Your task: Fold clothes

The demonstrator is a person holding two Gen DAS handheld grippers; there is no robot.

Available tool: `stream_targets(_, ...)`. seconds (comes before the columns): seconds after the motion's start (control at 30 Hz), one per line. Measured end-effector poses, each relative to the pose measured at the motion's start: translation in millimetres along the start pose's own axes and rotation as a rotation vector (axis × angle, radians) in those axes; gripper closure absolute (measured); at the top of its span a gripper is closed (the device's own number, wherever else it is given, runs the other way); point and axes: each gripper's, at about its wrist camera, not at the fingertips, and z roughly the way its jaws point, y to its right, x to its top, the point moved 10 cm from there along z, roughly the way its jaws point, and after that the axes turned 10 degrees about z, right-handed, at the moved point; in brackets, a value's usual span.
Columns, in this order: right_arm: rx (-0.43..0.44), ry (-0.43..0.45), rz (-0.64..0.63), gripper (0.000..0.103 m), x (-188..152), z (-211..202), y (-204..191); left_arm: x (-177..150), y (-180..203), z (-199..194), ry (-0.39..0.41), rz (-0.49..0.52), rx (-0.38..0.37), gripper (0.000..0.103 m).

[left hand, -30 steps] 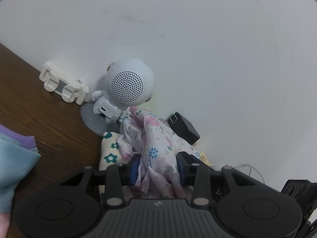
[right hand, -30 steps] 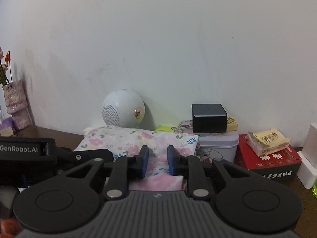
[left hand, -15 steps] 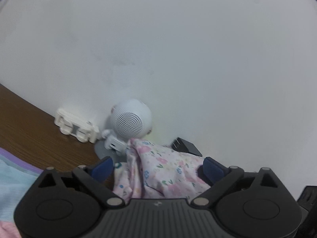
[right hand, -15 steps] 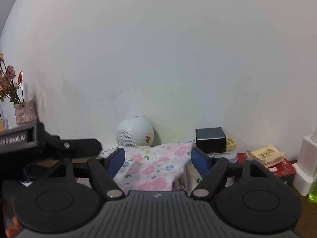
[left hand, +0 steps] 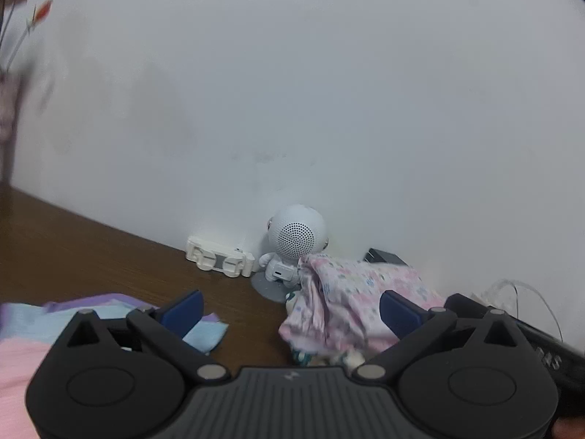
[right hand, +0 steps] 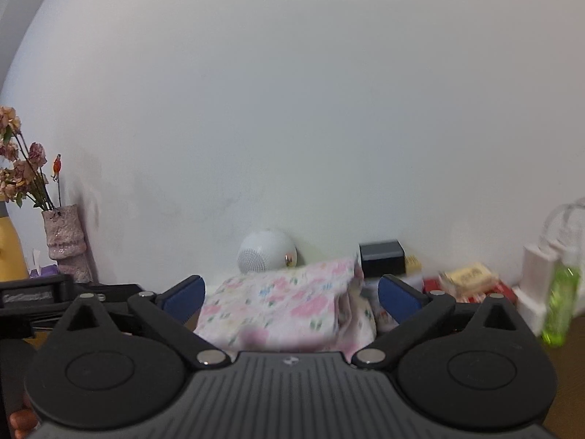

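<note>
A folded pink floral garment (left hand: 351,303) lies on top of other folded floral clothes at the back of the wooden table (left hand: 73,256), near the wall. My left gripper (left hand: 290,309) is open and pulled back, the garment ahead and slightly right of it, untouched. In the right wrist view the same floral garment (right hand: 281,303) lies in front of my right gripper (right hand: 289,298), which is open with nothing held. A light blue and purple cloth (left hand: 109,314) and a pink cloth (left hand: 18,376) lie at the lower left of the left wrist view.
A white round astronaut speaker (left hand: 296,245) and a white clip holder (left hand: 219,261) stand by the wall. A black box (right hand: 382,258), a red box (right hand: 471,289), a green bottle (right hand: 559,303) and a vase of dried flowers (right hand: 65,245) are also along the wall.
Both grippers let go of the floral garment, opened wide, and drew back from it. The garment now rests on the stack by the speaker.
</note>
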Motion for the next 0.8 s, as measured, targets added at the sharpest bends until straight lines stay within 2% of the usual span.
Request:
stream_targets(0.1,-0.029,-0.009,0.006,0.000,-7.0,-21.7,-4.5,-5.8,5.9,-35.2,0.018,0.080,0.020,0.000)
stream_targets(0.2,-0.058,-0.017,0.013,0.000,-14.0,-43.6,-8.9,-17.3,9.7,-65.3,0.002,0.113,0.052,0.000)
stream_targets(0.33,-0.060,-0.065,-0.001,0.000,-31.7,-73.6,-22.5,-34.4,11.4,-99.3,-0.042,0.108,0.081,0.000)
stream_targets(0.43,-0.052,-0.102,-0.018,0.000,-46.3,-96.7,-33.1,-44.4,14.4,-124.0,-0.059,0.143,0.125,0.000)
stream_targets(0.57,-0.035,-0.145,-0.029,0.000,-63.4,-131.5,-48.1,-54.4,24.0,-164.6,-0.039,0.180,0.152,0.000)
stream_targets(0.73,-0.074,-0.193,-0.039,0.000,-79.8,-166.1,-53.7,-65.7,29.2,-208.2,-0.033,0.167,0.178,0.000)
stream_targets(0.8,-0.090,-0.212,-0.042,0.000,-86.3,-179.9,-55.9,-65.2,32.4,-224.6,-0.017,0.157,0.153,0.000)
